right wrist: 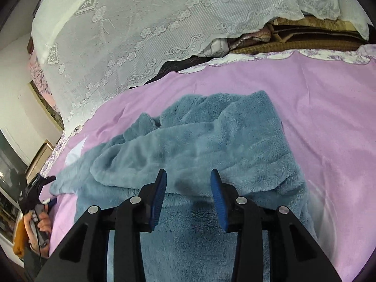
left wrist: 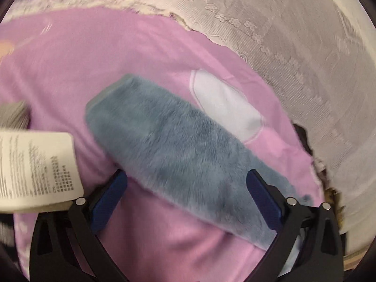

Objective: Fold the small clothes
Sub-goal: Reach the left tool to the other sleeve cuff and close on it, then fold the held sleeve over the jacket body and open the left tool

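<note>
My left tongs stand wide apart with nothing between them; a sleeve of the blue fleece garment runs under them on the pink bedsheet, from five o'clock up to eleven o'clock, and a white care label hangs at nine o'clock. My right tongs are partly open and empty above the same garment; its rumpled bulk spreads toward twelve o'clock, and the lace cover lies beyond at eleven.

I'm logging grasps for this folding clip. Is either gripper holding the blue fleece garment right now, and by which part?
Neither. The left gripper is open over a sleeve-like strip of the blue fleece garment; the right gripper is open above its body, nothing pinched between the fingers.
</note>
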The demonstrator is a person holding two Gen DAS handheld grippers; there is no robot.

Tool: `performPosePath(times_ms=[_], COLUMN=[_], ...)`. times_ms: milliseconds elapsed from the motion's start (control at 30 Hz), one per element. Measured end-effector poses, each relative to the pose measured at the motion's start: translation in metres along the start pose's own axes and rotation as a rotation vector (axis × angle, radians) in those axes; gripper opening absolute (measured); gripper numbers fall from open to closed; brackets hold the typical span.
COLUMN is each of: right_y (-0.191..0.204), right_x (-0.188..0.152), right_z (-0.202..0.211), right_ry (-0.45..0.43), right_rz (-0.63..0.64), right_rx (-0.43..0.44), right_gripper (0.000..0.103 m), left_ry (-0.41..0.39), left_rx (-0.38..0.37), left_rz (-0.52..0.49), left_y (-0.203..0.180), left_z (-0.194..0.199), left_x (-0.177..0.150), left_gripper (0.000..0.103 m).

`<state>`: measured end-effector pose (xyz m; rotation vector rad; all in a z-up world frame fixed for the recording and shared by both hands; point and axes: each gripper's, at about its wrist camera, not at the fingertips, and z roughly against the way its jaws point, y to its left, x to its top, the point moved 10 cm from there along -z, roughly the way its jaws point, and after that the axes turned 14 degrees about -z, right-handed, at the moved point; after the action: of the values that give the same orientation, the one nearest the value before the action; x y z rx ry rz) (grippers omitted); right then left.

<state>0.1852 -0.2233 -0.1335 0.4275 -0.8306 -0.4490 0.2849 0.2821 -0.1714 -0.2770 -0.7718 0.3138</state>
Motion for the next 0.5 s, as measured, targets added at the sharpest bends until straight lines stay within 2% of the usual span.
performPosePath(times_ms=[133, 167, 200, 233, 300, 367, 500], right_y=[-0.004, -0.004, -0.005, -0.005, -0.005, -0.004, -0.004], right_x=[-0.013, -0.012, -0.010, -0.009, -0.009, -0.009, -0.008], right_z=[-0.016, -0.016, -0.014, -0.013, -0.012, -0.012, -0.010], right_ry=[0.042, 0.041, 0.034, 0.029, 0.023, 0.018, 0.009], right_rz=[0.018, 0.011, 0.000, -0.007, -0.008, 0.000, -0.003], right_rx=[-0.030, -0.024, -0.012, -0.007, -0.005, -0.008, -0.005], right_gripper=[0.041, 0.041, 0.041, 0.040, 0.040, 0.040, 0.040], left_ry=[-0.018, -0.021, -0.021, -0.020, -0.026, -0.025, -0.035], left_rx=[0.011, 0.008, 0.008, 0.004, -0.017, -0.031, -0.061], left_rz=[-0.010, -0.001, 0.011, 0.036, 0.083, 0.119, 0.151], left_y=[0.000, 0.005, 0.008, 0.013, 0.022, 0.031, 0.036], left_z=[-0.009, -0.007, -0.008, -0.008, -0.006, -0.004, -0.001], left_x=[0.013, 0.013, 0.015, 0.016, 0.015, 0.014, 0.014], left_gripper=[0.095, 0.083, 0.066, 0.061, 0.042, 0.030, 0.015])
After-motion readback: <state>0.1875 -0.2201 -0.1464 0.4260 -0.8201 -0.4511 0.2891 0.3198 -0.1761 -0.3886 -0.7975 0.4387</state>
